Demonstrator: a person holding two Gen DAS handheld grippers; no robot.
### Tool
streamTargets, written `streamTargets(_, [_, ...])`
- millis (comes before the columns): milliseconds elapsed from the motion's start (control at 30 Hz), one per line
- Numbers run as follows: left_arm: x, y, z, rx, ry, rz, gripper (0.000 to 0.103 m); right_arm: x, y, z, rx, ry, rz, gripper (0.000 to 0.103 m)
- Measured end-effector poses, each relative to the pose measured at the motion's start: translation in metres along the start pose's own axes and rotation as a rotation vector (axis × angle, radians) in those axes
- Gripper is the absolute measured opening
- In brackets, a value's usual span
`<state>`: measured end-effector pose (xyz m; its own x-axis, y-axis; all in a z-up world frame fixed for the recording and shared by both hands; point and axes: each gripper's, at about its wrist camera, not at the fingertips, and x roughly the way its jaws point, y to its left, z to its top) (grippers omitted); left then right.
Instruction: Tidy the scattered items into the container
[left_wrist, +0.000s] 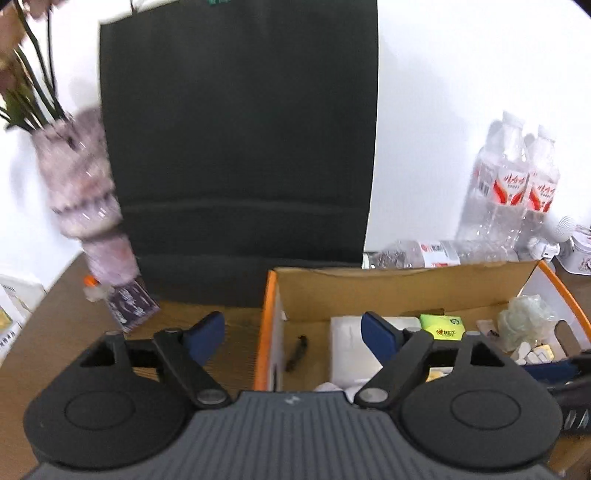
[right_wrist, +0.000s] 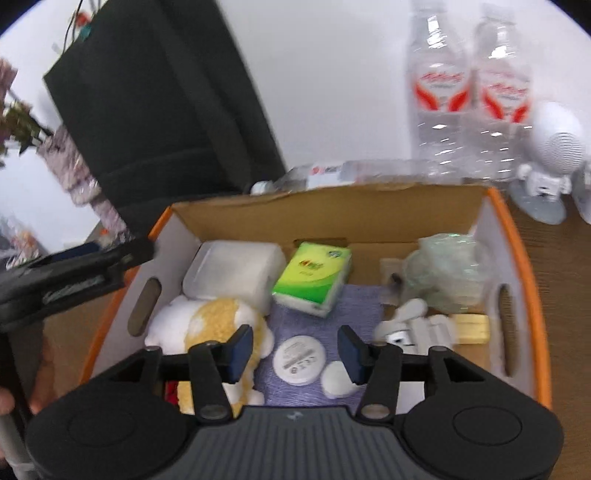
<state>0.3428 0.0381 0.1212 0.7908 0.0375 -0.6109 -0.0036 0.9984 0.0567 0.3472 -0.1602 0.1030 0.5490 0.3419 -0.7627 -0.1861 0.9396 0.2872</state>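
Both tongs hang spread and empty, the left tongs (left_wrist: 293, 332) astride the box (left_wrist: 264, 332) wall at its 9 o'clock edge, the right tongs (right_wrist: 293, 349) over the middle, so a careless dip could catch the wall or knock the bottles (right_wrist: 469, 92) at 12 o'clock. The box on the counter (left_wrist: 74, 332) holds a tissue pack (right_wrist: 312, 277), plush toy (right_wrist: 218, 321), white case (right_wrist: 231, 273), round tin (right_wrist: 299, 360) and crumpled bag (right_wrist: 443, 269) (nearly everything seems in).
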Motion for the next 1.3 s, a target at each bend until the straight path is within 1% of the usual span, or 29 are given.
streamTargets(33, [-0.006,0.002,0.001,-0.002,0.004,-0.008,0.084,-0.006,-0.004,0.001,0.01,-0.005,-0.006,0.05])
streamTargets(67, [-0.012,0.003,0.001,-0.009,0.014,-0.012,0.089,-0.013,-0.008,0.001,0.022,-0.008,-0.016,0.051])
streamTargets(133, [-0.021,0.005,0.003,-0.018,0.047,-0.013,0.093,-0.025,-0.015,0.0,0.038,0.012,-0.04,0.056])
streamTargets(167, [-0.024,0.006,0.004,-0.017,0.078,-0.015,0.096,-0.03,-0.017,-0.001,0.04,0.027,-0.053,0.06])
streamTargets(200, [-0.027,0.006,0.005,-0.02,0.126,-0.021,0.098,-0.035,-0.02,-0.003,0.043,0.047,-0.072,0.069])
streamTargets(233, [-0.027,0.007,0.005,-0.028,0.181,-0.036,0.102,-0.039,-0.022,-0.005,0.044,0.064,-0.09,0.073])
streamTargets(267, [-0.028,0.007,0.005,-0.04,0.241,-0.062,0.102,-0.045,-0.024,-0.008,0.045,0.081,-0.113,0.076])
streamTargets(300, [-0.029,0.007,0.003,-0.053,0.298,-0.096,0.102,-0.051,-0.025,-0.012,0.046,0.093,-0.138,0.076])
streamTargets(333, [-0.032,0.007,0.001,-0.061,0.331,-0.12,0.102,-0.057,-0.025,-0.017,0.046,0.102,-0.157,0.077])
streamTargets(400, [-0.044,0.002,-0.005,-0.054,0.356,-0.137,0.102,-0.069,-0.025,-0.026,0.045,0.115,-0.171,0.079])
streamTargets(467, [-0.064,-0.005,-0.014,-0.032,0.344,-0.137,0.102,-0.083,-0.019,-0.037,0.029,0.112,-0.177,0.081])
streamTargets(500, [-0.077,-0.008,-0.02,-0.032,0.325,-0.14,0.102,-0.092,-0.015,-0.045,0.016,0.1,-0.18,0.081])
streamTargets(533, [-0.09,-0.01,-0.027,-0.038,0.294,-0.144,0.103,-0.102,-0.009,-0.054,-0.001,0.077,-0.18,0.081])
streamTargets(567, [-0.107,-0.012,-0.037,-0.044,0.245,-0.147,0.103,-0.113,-0.004,-0.067,-0.019,0.043,-0.174,0.083])
streamTargets(600, [-0.127,-0.015,-0.05,-0.043,0.176,-0.144,0.103,-0.123,0.002,-0.083,-0.04,-0.002,-0.167,0.088])
streamTargets(667, [-0.162,-0.023,-0.083,-0.02,0.04,-0.117,0.103,-0.141,0.013,-0.125,-0.114,-0.101,-0.167,0.09])
streamTargets(733, [-0.191,-0.03,-0.13,-0.002,-0.073,-0.089,0.103,-0.151,0.021,-0.171,-0.184,-0.179,-0.181,0.09])
streamTargets(800, [-0.205,-0.036,-0.173,0.004,-0.117,-0.086,0.103,-0.153,0.023,-0.222,-0.222,-0.235,-0.195,0.09])
streamTargets(833, [-0.208,-0.039,-0.194,0.011,-0.116,-0.082,0.103,-0.151,0.022,-0.244,-0.215,-0.24,-0.207,0.09])
streamTargets(933, [-0.216,-0.044,-0.238,0.004,-0.066,-0.034,0.103,-0.146,0.021,-0.285,-0.176,-0.214,-0.262,0.09])
streamTargets(967, [-0.219,-0.043,-0.248,-0.014,-0.048,-0.031,0.103,-0.148,0.022,-0.296,-0.175,-0.227,-0.265,0.09])
streamTargets(1033, [-0.224,-0.039,-0.264,-0.053,-0.014,-0.059,0.103,-0.152,0.025,-0.311,-0.19,-0.254,-0.273,0.09])
streamTargets(1100, [-0.225,-0.037,-0.272,-0.055,0.016,-0.074,0.103,-0.154,0.025,-0.317,-0.181,-0.27,-0.266,0.09])
streamTargets(1200, [-0.222,-0.043,-0.276,-0.012,0.027,-0.059,0.103,-0.147,0.025,-0.318,-0.176,-0.239,-0.234,0.091])
streamTargets(1233, [-0.221,-0.045,-0.277,0.001,0.031,-0.047,0.103,-0.144,0.025,-0.318,-0.177,-0.226,-0.239,0.091])
streamTargets(1300, [-0.22,-0.046,-0.279,0.011,0.029,-0.044,0.103,-0.143,0.023,-0.321,-0.166,-0.235,-0.256,0.091])
